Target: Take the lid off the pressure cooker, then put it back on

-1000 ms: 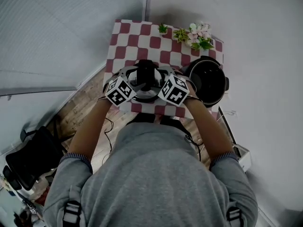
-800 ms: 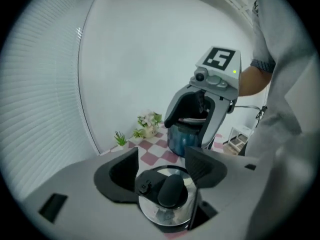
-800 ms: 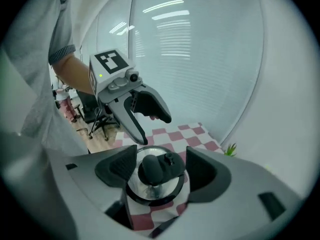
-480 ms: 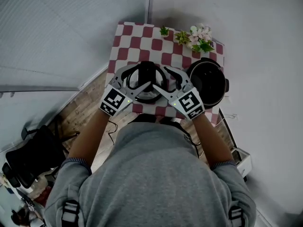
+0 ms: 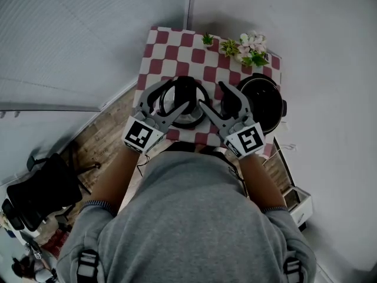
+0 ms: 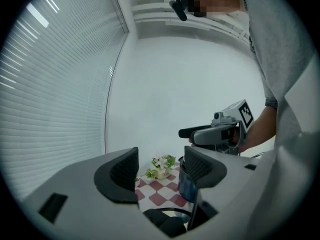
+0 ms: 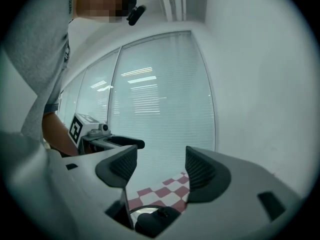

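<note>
The pressure cooker lid [image 5: 187, 117], round metal with a black handle, lies on the checkered tablecloth [image 5: 177, 46] just left of the open black cooker pot [image 5: 263, 102]. Both grippers hover above the lid, pointing roughly level. My left gripper [image 5: 171, 96] is open and empty, and so is my right gripper [image 5: 215, 96]. In the left gripper view the jaws of the left gripper [image 6: 160, 169] frame the pot [image 6: 186, 191], with the lid's handle [image 6: 167, 224] below. In the right gripper view the right gripper [image 7: 160, 166] has the lid [image 7: 150, 220] below its jaws.
Small potted flowers [image 5: 250, 47] and a tiny green plant [image 5: 207, 39] stand at the table's far edge. White walls and a blind-covered window enclose the table. A black chair [image 5: 41, 190] stands on the floor at the left.
Both grippers have risen off the lid and swung from pointing down to about level, their marker cubes coming back toward the person. The lid has stayed on the table.
</note>
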{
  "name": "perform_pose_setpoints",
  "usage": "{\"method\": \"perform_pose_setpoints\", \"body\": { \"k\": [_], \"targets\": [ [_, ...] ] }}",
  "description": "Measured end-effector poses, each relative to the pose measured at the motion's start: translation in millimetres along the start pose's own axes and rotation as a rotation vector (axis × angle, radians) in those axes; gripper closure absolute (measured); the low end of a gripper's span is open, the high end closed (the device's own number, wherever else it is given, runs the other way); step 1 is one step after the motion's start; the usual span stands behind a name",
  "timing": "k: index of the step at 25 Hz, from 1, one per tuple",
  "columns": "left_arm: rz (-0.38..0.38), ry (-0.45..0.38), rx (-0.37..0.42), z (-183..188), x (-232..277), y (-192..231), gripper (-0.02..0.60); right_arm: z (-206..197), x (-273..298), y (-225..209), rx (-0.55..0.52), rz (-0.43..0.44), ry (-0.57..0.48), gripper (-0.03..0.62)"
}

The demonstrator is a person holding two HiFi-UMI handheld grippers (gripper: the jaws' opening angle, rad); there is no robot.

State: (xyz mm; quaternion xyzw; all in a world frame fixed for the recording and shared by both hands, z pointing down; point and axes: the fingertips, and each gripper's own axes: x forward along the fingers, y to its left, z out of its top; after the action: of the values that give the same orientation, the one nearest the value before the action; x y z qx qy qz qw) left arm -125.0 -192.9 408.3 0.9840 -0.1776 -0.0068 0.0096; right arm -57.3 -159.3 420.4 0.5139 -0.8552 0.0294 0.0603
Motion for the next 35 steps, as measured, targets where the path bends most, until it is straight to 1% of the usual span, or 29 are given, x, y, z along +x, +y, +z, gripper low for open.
{"method": "perform_pose_setpoints", "body": {
  "k": [2, 4, 13, 17, 20, 22, 25, 28, 30, 32, 35],
  "targets": [
    [0.026, -0.026, -0.004, 5, -3, 3, 0.268, 1, -1, 0, 0.002, -0.009, -0.018, 0.276],
    [0.036, -0.036, -0.003, 8, -4, 5, 0.268, 0, -1, 2, 0.007, -0.014, -0.022, 0.276],
    [0.037, -0.022, 0.005, 2, -6, 5, 0.268, 0, 2, 2, 0.003, -0.014, -0.018, 0.276],
    [0.041, -0.025, 0.016, 3, -6, 8, 0.268, -1, 3, -1, 0.007, -0.02, -0.018, 0.276],
    [0.049, -0.013, 0.022, 1, -7, 14, 0.268, -4, 5, -2, 0.011, -0.012, -0.002, 0.276],
    [0.037, 0.018, 0.031, -3, -7, 17, 0.268, -7, 7, -3, 0.016, -0.003, 0.023, 0.275],
    [-0.004, 0.084, 0.059, -15, -4, 16, 0.27, -13, 10, -4, 0.021, 0.008, 0.051, 0.272],
    [-0.027, 0.125, 0.07, -22, -1, 17, 0.27, -18, 17, -4, 0.021, 0.027, 0.087, 0.272],
    [-0.054, 0.164, 0.079, -28, 1, 17, 0.271, -23, 22, -2, 0.02, 0.05, 0.135, 0.272],
    [-0.097, 0.218, 0.097, -36, 4, 14, 0.27, -29, 27, 1, 0.009, 0.083, 0.199, 0.272],
    [-0.146, 0.291, 0.157, -47, 8, 13, 0.27, -40, 34, 8, -0.048, 0.15, 0.308, 0.27]
  ]
}}
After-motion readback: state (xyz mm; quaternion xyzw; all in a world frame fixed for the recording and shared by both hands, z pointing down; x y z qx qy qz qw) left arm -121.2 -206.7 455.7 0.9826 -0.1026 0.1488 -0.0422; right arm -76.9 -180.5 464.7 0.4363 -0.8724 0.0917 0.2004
